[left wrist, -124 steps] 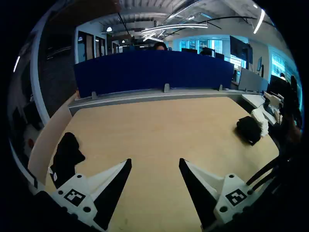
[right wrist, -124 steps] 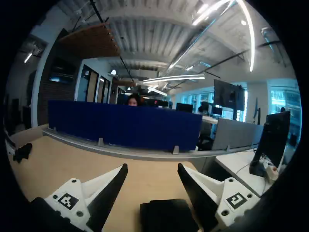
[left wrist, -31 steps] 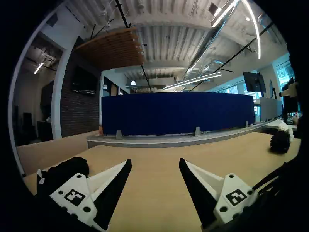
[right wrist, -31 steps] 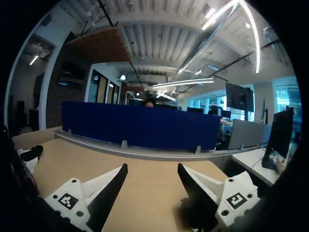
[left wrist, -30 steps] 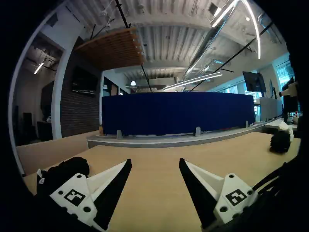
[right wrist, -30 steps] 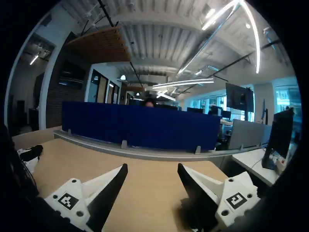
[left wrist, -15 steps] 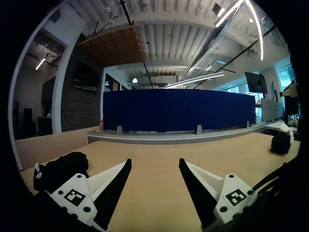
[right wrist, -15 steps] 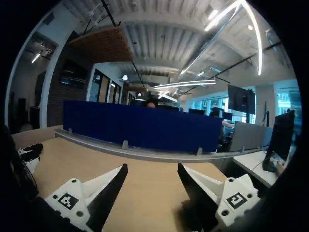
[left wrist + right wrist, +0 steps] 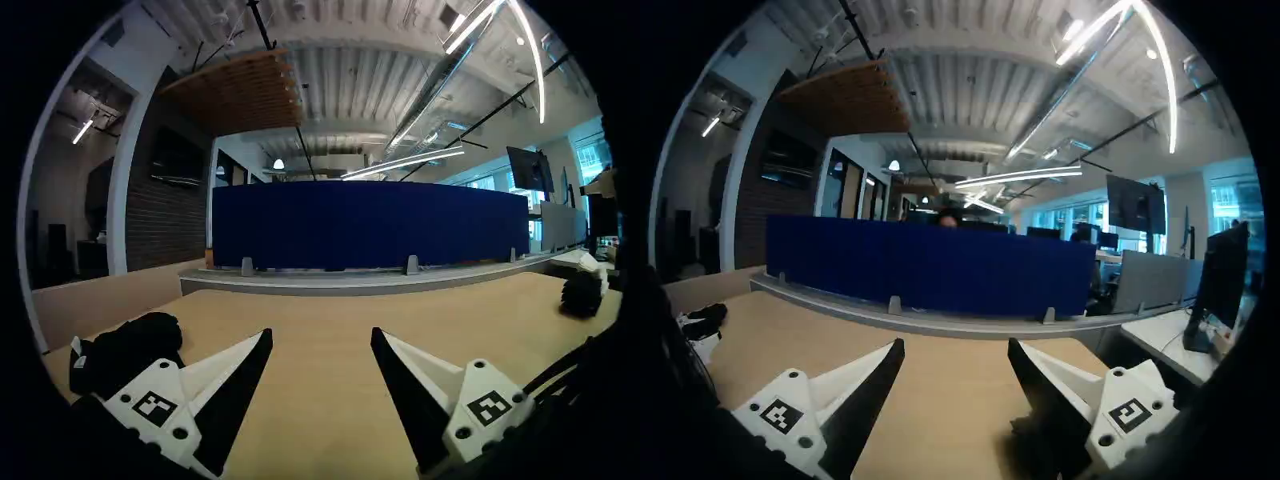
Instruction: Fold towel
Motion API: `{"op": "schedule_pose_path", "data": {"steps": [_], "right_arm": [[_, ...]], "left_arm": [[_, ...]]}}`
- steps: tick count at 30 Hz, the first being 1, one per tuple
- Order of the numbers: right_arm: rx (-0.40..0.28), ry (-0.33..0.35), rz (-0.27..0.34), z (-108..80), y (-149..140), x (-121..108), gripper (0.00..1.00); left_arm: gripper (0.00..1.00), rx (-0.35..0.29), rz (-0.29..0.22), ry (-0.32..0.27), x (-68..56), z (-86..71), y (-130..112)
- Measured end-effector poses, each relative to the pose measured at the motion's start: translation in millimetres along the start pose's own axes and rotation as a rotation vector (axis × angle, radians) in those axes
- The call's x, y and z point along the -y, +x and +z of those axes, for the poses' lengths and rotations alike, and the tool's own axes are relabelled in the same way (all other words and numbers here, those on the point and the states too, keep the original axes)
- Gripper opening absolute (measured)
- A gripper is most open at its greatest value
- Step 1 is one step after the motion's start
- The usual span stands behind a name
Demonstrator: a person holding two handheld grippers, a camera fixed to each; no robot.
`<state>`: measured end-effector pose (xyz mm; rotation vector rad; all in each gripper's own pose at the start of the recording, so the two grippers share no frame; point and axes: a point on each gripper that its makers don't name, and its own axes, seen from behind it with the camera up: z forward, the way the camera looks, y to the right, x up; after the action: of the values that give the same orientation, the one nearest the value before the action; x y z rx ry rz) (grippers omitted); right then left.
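Your left gripper [image 9: 321, 331] and right gripper [image 9: 955, 342] sit level, low over the surface [image 9: 320, 308], both aimed at the blue divider [image 9: 360, 228]; jaws wide, empty.

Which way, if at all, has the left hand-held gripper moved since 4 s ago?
Yes. The left hand-held gripper tipped upward: the blue divider now sits lower in its view.

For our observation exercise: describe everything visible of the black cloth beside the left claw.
The black cloth is a soft, crumpled heap, unfolded, with a small white tag at its left end. It lies on the pale wooden table near the left edge, partly hidden behind a finger of the left claw.
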<state>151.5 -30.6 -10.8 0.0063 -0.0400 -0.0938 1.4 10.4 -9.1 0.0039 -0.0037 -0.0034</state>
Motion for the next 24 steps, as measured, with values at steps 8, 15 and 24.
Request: {"op": "schedule_pose_path", "data": {"steps": [8,15,24], "right_arm": [[-0.035,-0.02,0.038,0.7,-1,-19,1.0],[-0.041,-0.025,0.057,4.1,-21,-33,1.0],[-0.037,-0.022,0.086,8.3,-55,-39,1.0]], "left_arm": [[0.91,0.0,0.001,0.0,0.1,1.0,1],[0.91,0.0,0.001,0.0,0.7,2.0,0],[0.91,0.0,0.001,0.0,0.1,1.3,0]]}}
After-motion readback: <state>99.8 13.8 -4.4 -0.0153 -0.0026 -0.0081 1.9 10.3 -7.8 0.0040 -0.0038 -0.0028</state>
